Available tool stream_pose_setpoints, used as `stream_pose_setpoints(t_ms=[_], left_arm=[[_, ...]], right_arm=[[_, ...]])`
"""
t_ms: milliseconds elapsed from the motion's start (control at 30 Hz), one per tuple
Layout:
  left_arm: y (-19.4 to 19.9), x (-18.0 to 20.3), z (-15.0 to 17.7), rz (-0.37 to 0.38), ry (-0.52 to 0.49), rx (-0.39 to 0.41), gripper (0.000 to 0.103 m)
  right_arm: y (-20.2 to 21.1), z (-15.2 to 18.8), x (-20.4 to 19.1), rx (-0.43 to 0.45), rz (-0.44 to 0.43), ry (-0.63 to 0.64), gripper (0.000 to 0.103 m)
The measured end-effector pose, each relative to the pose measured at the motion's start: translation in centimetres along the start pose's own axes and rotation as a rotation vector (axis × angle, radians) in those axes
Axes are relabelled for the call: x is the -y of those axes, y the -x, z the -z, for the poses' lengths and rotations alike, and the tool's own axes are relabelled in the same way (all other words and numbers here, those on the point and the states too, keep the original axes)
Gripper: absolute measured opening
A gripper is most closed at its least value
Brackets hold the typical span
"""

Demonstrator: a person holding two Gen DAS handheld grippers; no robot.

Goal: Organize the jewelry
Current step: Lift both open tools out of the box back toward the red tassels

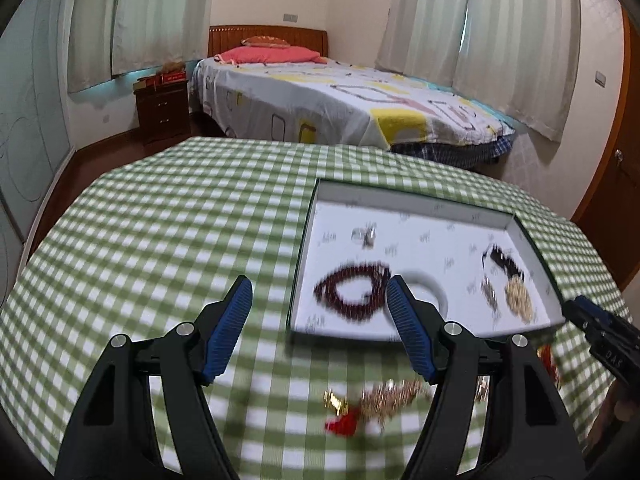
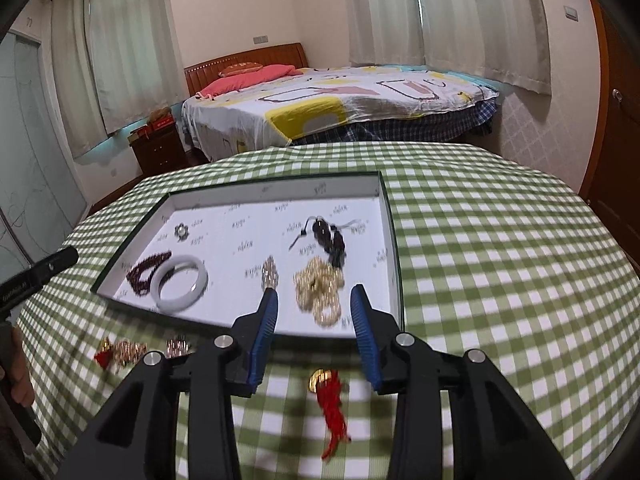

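Observation:
A shallow white tray (image 2: 280, 188) (image 1: 416, 204) on the green checked tablecloth holds a dark red bead bracelet (image 2: 144, 272) (image 1: 352, 292), a white bangle (image 2: 180, 284), a small flower brooch (image 2: 181, 232), a black piece (image 2: 332, 240), a gold chain pile (image 2: 320, 288) and a small sparkly piece (image 2: 270, 272). My left gripper (image 1: 320, 300) is open, above the cloth in front of the tray's left corner. A gold and red tassel piece (image 1: 372, 404) (image 2: 120, 352) lies below it. My right gripper (image 2: 314, 304) is open over the tray's front edge; a red tassel with gold bead (image 2: 330, 396) lies below it.
A small sparkly item (image 2: 177, 347) lies on the cloth in front of the tray. A bed (image 2: 340, 100) stands beyond the table, with a dark nightstand (image 1: 162, 110) at its left. A wooden door (image 2: 616, 160) is on the right.

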State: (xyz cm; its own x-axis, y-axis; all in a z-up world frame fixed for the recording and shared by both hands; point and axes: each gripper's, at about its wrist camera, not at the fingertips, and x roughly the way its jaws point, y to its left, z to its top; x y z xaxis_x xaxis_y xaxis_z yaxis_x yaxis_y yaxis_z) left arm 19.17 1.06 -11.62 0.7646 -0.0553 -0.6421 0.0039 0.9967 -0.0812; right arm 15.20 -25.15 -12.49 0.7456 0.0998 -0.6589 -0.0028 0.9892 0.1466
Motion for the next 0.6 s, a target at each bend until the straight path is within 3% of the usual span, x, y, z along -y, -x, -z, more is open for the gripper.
stream_pose_setpoints(t_ms=[333,600], left_arm=[[0.3,-0.6,5.3,-0.025,-0.018,-0.079,0.068],[-0.2,-0.5,7.0,-0.027,-0.026,-0.116,0.065]], right_arm=[[0.6,3.9,0.2,-0.048,0.01,0.008,0.038],[0.4,5.2,0.2,-0.067,0.006,0.009,0.038]])
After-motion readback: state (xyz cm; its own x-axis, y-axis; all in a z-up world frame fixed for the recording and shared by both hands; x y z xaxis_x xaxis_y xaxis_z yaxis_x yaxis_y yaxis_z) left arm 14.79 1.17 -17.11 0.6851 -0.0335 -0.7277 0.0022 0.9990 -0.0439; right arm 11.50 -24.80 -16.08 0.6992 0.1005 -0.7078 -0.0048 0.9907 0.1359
